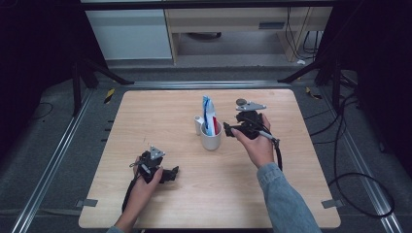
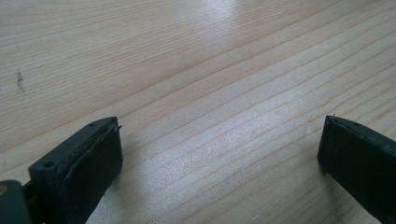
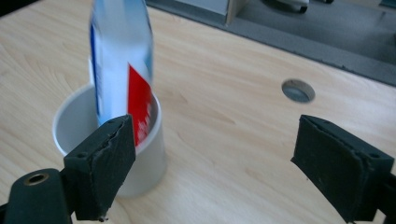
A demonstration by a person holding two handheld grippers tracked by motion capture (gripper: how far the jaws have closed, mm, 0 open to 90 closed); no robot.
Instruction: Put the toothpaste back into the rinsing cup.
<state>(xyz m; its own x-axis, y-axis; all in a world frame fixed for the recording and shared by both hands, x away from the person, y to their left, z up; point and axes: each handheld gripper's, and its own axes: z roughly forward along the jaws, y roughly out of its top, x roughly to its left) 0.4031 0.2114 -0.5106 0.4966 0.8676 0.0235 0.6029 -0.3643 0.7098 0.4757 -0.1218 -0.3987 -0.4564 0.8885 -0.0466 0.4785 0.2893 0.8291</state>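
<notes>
Right tool [image 1: 228, 129] sits just beside the white cup [image 1: 211, 137], near the middle of the worktop [image 1: 160, 116]. Its jaws stand wide apart and nothing is between them. A blue, white and red tube [image 1: 208, 115] stands upright in the cup, leaning a little on the rim. In the right gripper view the cup [image 3: 140, 163] is down at the left, with the tube [image 3: 119, 60] rising out of it, and bare wood lies between the two jaws.

It looks like the tube is already in the cup and the tool is letting go. To do this well, the jaws should stay wide and the hand should pull straight back, away from the cup, toward the right edge of the worktop. It should not swing sideways, because the left jaw is very close to the cup wall and a bump could tip it. A slow move is best, since the tall tube could make the cup fall.

The right hand [image 1: 257, 145] holds its tool low over the wood, pointing left at the cup, with the sleeve coming up from the near edge. The left tool [image 1: 170, 174] rests near the near left corner. Its jaws are wide apart too, with only wood between them, well away from the cup.

A small white thing [image 1: 198, 124] stands just behind the cup; I cannot tell what it is.
</notes>
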